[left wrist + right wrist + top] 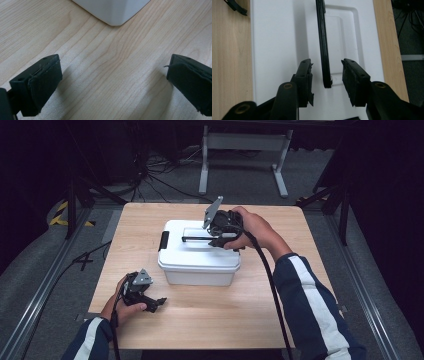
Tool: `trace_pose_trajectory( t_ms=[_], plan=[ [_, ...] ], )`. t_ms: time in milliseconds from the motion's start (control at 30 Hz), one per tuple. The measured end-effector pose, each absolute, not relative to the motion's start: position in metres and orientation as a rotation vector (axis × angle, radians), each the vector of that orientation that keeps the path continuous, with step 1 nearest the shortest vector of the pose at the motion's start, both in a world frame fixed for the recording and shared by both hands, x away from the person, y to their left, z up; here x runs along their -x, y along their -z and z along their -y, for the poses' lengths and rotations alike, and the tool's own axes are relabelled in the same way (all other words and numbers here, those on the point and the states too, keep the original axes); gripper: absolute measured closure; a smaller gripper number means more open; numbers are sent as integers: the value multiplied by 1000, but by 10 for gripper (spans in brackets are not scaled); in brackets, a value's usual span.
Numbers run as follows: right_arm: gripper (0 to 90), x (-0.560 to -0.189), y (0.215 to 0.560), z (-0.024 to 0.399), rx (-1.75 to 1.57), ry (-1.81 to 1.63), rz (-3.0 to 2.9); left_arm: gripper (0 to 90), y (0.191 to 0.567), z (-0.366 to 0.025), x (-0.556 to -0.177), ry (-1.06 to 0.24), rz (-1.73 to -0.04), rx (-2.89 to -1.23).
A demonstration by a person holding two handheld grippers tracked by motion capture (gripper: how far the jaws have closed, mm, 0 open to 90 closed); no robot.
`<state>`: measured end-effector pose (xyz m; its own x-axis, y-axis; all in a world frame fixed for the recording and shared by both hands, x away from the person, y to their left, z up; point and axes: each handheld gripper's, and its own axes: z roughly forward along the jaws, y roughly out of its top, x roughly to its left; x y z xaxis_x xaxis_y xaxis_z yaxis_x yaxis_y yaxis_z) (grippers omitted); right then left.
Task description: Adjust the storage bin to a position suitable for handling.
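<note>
So there's a white rectangular plastic storage box [199, 257] with a black clip on its left end sitting around the middle of the light wooden counter [210, 320], and its thin black carry handle [323, 45] is standing up off the lid. The right gripper [326, 75] is over the right part of the lid with its jaws apart on either side of that handle's end, not touching it as far as I can see. The left gripper [113, 82] rests near the front-left of the counter, jaws wide apart over bare wood, with the box's near corner just beyond.

A white box [199, 262] with black handle [323, 45] on a pale wood-grain table [210, 315]; navy, white-striped sleeves [312, 307]
</note>
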<state>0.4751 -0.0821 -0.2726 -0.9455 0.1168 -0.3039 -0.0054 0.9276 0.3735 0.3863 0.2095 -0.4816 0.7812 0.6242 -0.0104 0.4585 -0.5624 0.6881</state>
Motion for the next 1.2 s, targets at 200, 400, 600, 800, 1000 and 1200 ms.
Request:
trace_pose_trajectory(
  t_ms=[200,400,600,800,1000,1200],
  plan=[
    [674,-477,278,72,-58,-496,-2773,5,482,-210,-387,-312,-795,-2268],
    [824,-477,283,64,-18,-430,-2770,5,482,-210,-387,-312,-795,-2269],
    [848,-478,283,64,15,-413,-2746,5,482,-210,-387,-313,-791,-2269],
    [850,-478,281,65,16,-434,-2734,5,482,-210,-387,-312,-794,-2269],
    [850,-477,277,66,22,-464,-2715,5,482,-210,-387,-311,-795,-2269],
    [851,-474,272,69,26,-502,-2689,5,481,-210,-387,-313,-794,-2270]
  ],
)
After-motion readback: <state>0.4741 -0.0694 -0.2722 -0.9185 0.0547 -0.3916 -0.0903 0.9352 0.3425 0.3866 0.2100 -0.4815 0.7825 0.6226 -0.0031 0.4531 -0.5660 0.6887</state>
